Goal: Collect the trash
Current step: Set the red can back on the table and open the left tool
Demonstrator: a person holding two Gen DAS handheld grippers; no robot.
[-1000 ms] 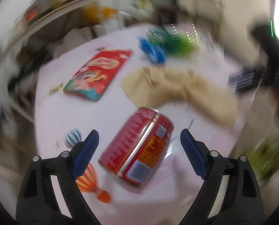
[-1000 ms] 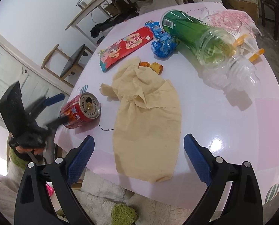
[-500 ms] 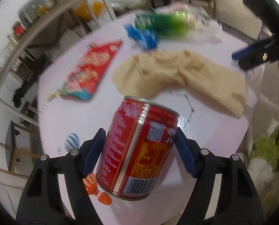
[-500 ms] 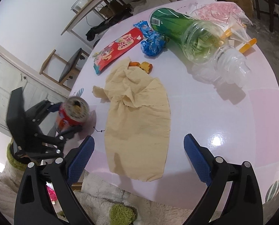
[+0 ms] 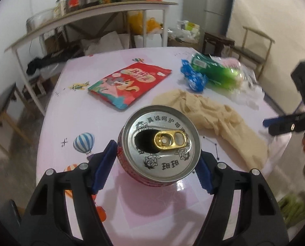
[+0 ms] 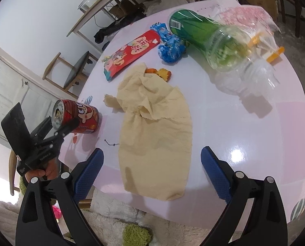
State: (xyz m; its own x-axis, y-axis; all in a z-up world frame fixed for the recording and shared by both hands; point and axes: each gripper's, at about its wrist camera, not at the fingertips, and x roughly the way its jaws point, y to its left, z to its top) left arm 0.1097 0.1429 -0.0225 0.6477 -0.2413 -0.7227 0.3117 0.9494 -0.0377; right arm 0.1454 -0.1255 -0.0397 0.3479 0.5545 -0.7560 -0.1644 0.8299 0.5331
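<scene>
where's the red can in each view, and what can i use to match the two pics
Left wrist: red can at centre, its opened top facing the camera, clamped in the left gripper.
Right wrist: red can at left edge, held in that gripper over the table edge.
Shared landmark: beige cloth.

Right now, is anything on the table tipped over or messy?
Yes. The green bottle lies on its side, the beige cloth is crumpled, and orange food bits sit loose beside it. The red can is open, held by the left gripper.
</scene>
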